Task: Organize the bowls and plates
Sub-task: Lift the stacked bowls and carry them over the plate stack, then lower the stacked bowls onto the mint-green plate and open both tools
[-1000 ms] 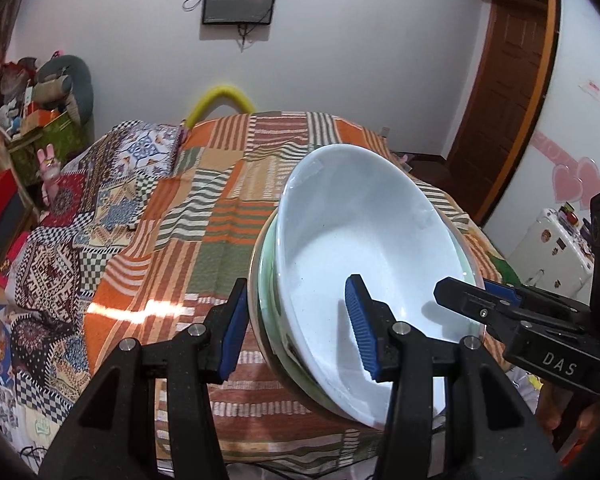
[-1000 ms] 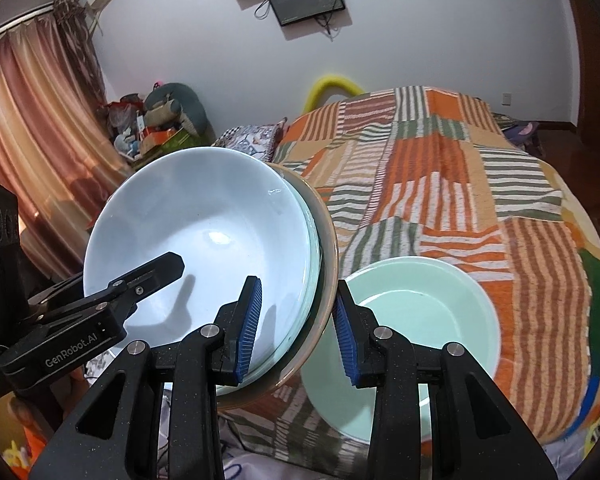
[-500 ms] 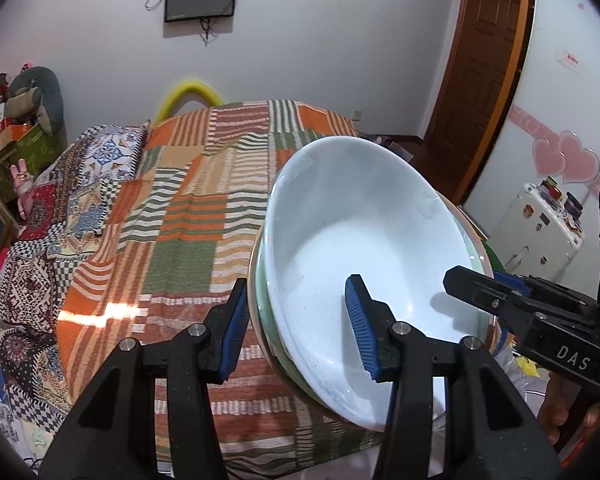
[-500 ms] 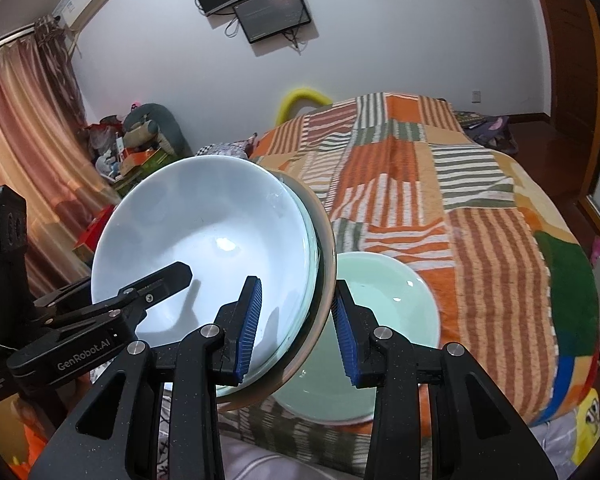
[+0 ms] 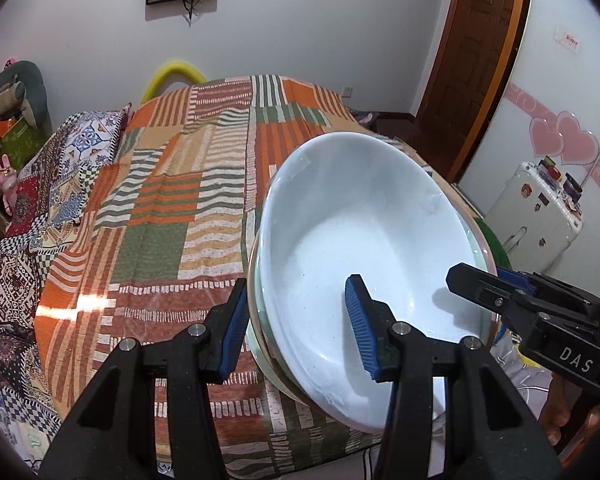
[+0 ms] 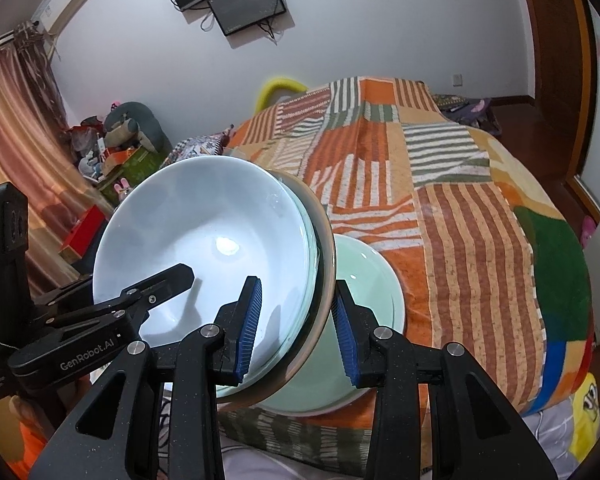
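A tilted stack of dishes hangs over the bed between both grippers. Its top piece is a white bowl, nested in a pale green dish and a brown-rimmed plate. My left gripper is shut on the stack's left rim, one pad inside the bowl and one under the plate. My right gripper is shut on the opposite rim and shows as the black gripper at the bowl's far side. A pale green bowl lies on the blanket, partly hidden behind the stack.
The striped patchwork blanket covers the bed, whose near edge runs just below the grippers. A patterned pillow lies at the far left. A white cabinet and a wooden door stand to the right. Toys and boxes crowd the left corner.
Both grippers carried the stack across and slightly down. It now sits over the pale green bowl on the bed and hides more of it. Both grips are unchanged.
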Tool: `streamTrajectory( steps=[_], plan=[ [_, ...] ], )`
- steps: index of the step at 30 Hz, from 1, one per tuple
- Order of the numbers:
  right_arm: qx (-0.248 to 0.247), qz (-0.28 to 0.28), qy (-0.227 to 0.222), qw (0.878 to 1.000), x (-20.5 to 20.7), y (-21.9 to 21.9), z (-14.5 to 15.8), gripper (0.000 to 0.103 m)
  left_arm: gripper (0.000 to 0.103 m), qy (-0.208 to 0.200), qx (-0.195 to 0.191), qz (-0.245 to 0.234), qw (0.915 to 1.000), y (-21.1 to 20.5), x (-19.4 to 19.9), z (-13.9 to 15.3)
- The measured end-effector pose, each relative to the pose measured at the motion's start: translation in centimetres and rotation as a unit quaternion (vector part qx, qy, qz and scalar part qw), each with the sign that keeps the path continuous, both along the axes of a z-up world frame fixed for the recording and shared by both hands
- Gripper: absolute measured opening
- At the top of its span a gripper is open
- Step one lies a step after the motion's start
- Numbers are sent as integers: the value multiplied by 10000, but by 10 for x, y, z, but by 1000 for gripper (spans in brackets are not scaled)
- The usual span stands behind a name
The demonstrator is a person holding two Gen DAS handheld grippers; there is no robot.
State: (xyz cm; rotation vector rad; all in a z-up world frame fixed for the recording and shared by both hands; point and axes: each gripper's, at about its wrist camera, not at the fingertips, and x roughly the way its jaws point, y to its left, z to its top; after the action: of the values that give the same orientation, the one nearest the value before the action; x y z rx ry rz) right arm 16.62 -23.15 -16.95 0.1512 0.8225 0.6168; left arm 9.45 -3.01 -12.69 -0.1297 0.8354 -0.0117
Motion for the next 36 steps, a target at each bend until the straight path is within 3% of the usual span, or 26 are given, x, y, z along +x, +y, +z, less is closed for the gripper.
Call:
streamTrajectory(
  steps=[22, 36],
  plan=[
    [-209, -102, 531, 9983, 14, -3, -33, 33, 48, 876, -262, -22, 9958, 1, 36, -59],
    [-212, -163, 649, 9975, 25, -3, -46, 35, 48, 747, -151, -179, 9969, -5, 41, -61]
  ],
)
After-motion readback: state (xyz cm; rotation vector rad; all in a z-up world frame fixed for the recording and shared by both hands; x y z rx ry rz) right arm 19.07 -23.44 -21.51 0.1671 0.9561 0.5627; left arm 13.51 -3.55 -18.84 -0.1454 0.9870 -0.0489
